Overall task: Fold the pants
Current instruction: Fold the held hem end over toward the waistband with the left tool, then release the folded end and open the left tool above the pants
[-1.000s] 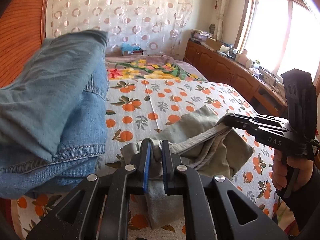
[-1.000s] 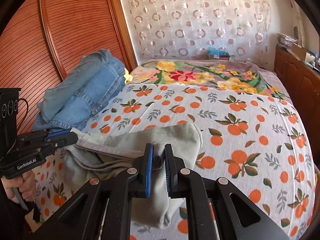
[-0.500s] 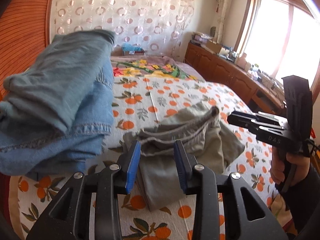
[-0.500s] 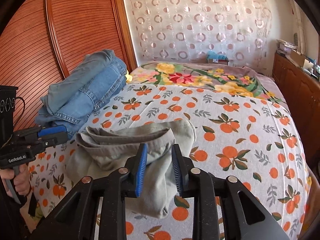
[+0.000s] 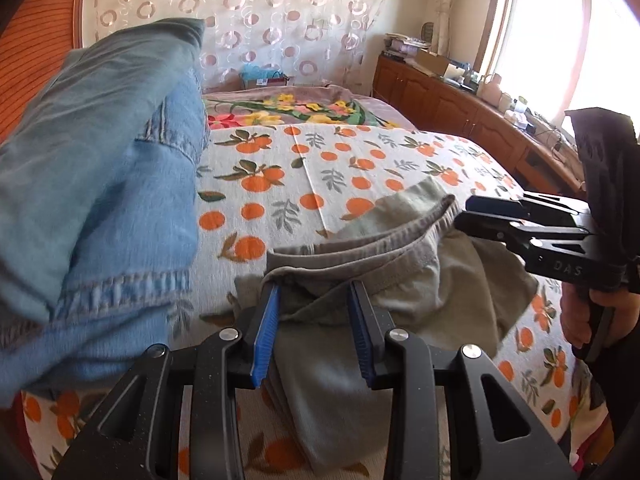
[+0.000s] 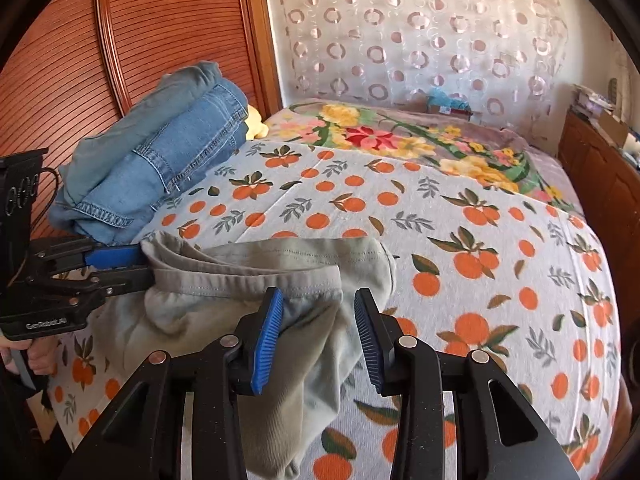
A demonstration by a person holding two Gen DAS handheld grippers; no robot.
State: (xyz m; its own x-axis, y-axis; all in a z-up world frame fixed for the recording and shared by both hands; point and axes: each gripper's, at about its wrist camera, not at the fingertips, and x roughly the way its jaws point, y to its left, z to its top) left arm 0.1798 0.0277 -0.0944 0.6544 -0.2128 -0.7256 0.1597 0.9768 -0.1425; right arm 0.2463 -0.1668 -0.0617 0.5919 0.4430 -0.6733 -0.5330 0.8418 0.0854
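Grey-green pants point(image 5: 404, 280) lie folded in a bundle on the orange-print bed sheet point(image 5: 320, 160), waistband on top. My left gripper point(image 5: 314, 320) stands open over the bundle's near left end, blue pads apart and off the cloth. In the right wrist view the pants point(image 6: 260, 272) lie under my right gripper point(image 6: 318, 320). Its jaws are opening, cloth lies between the pads, and neither pad presses on it. Each gripper shows in the other view at an end of the waistband: the right gripper point(image 5: 468, 216) and the left gripper point(image 6: 136, 268). A hand point(image 5: 580, 312) holds the right gripper's handle.
A stack of folded blue jeans point(image 6: 160, 160) sits on the bed's left side against a ribbed wooden panel point(image 6: 160, 20). A floral blanket point(image 6: 400, 136) covers the far end. Wooden cabinets point(image 5: 440, 96) with clutter run under the window on the right.
Both grippers, shut on the pants' waistband a second ago, have opened and let go. The pants have settled onto the bed, and both grippers now hover just over them.
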